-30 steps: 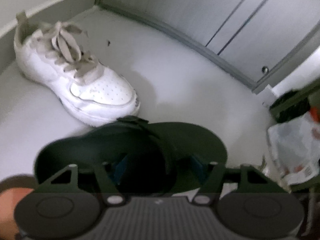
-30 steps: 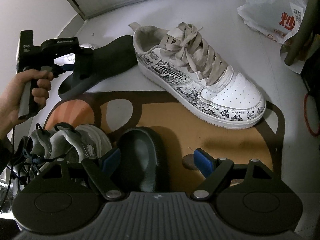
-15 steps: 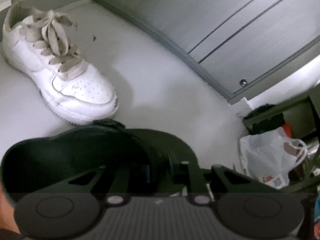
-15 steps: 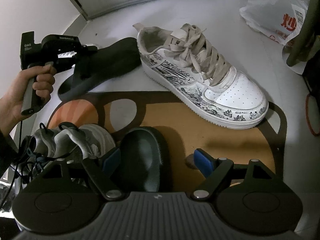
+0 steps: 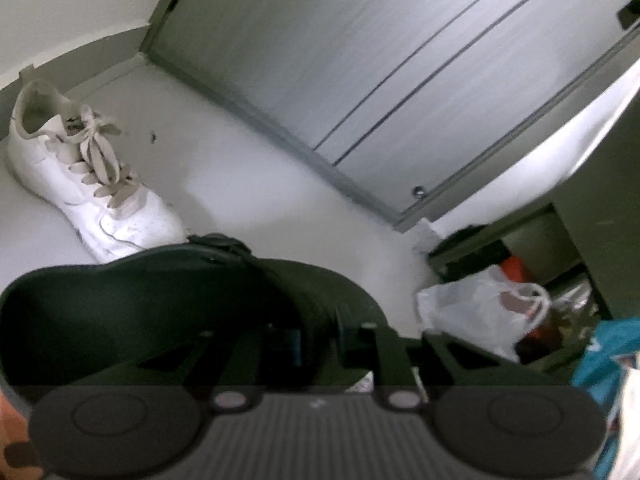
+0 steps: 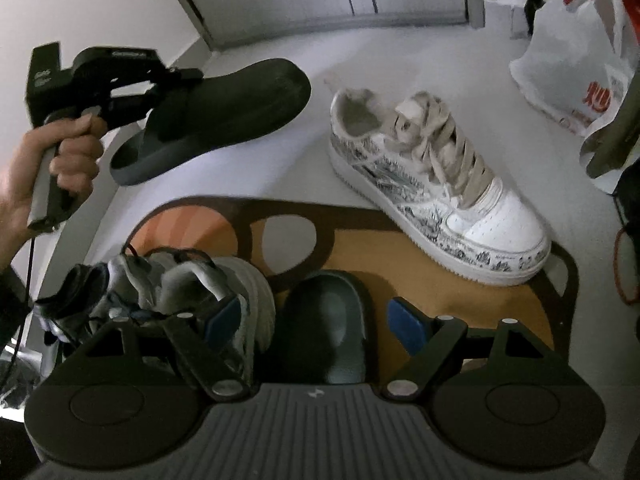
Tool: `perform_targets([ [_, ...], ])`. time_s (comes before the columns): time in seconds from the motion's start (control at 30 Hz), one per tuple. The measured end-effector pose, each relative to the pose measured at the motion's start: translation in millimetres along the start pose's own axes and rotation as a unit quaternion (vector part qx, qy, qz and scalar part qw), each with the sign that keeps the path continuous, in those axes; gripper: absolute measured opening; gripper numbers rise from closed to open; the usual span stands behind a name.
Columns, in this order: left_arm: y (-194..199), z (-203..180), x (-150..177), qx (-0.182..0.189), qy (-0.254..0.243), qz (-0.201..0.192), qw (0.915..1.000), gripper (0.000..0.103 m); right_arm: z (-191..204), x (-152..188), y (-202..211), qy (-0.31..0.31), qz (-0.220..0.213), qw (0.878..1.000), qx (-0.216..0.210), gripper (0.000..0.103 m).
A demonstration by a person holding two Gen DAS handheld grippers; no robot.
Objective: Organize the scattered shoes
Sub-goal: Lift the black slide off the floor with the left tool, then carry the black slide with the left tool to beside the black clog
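We see a black slide sandal (image 6: 224,116), a white sneaker (image 6: 436,196) with beige laces and black ink-style drawings along its side, a grey sneaker (image 6: 180,284), a dark teal slide (image 6: 332,320), an orange-and-tan mat (image 6: 440,280) with dark brown outlines, a white plastic bag (image 6: 572,64) with red print, blue pads on the right gripper (image 6: 316,320)

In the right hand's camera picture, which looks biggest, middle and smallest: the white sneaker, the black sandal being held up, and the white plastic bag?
1. white sneaker
2. black sandal, nearly as long, so unsure
3. white plastic bag, partly cut off by the edge
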State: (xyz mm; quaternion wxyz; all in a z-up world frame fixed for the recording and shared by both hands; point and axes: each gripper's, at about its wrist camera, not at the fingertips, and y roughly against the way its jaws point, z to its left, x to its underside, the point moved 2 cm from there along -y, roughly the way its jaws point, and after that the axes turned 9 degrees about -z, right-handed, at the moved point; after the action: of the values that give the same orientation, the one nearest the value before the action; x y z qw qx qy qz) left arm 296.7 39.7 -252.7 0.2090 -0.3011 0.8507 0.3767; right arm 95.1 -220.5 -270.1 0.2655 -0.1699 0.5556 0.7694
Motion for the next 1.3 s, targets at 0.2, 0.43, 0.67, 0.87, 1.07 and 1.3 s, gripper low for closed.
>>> perform_targets([
  [0.2, 29, -20, 12, 0.031, -0.025, 0.015, 0.9991, 0.016, 21, 0, 20, 0.025, -0.013, 1.0, -0.001, 0.085],
  [0.43, 64, -39, 35, 0.068, -0.091, 0.056, 0.9919, 0.016, 43, 3, 37, 0.087, -0.007, 0.996, 0.008, 0.091],
  [0.67, 81, -62, 58, 0.109, -0.141, 0.078, 0.9809, 0.016, 55, 7, 57, 0.15, 0.004, 0.988, 0.025, 0.092],
  [0.87, 85, -94, 80, 0.147, -0.194, 0.13, 0.9611, 0.016, 62, 15, 75, 0.179, 0.013, 0.984, -0.005, 0.093],
  [1.07, 80, -126, 110, 0.199, -0.233, 0.166, 0.9373, 0.016, 54, 17, 88, 0.178, 0.011, 0.984, 0.011, 0.1],
  [1.3, 49, -154, 153, 0.257, -0.252, 0.212, 0.9085, 0.016, 27, 35, 98, 0.172, 0.027, 0.983, 0.064, 0.101],
])
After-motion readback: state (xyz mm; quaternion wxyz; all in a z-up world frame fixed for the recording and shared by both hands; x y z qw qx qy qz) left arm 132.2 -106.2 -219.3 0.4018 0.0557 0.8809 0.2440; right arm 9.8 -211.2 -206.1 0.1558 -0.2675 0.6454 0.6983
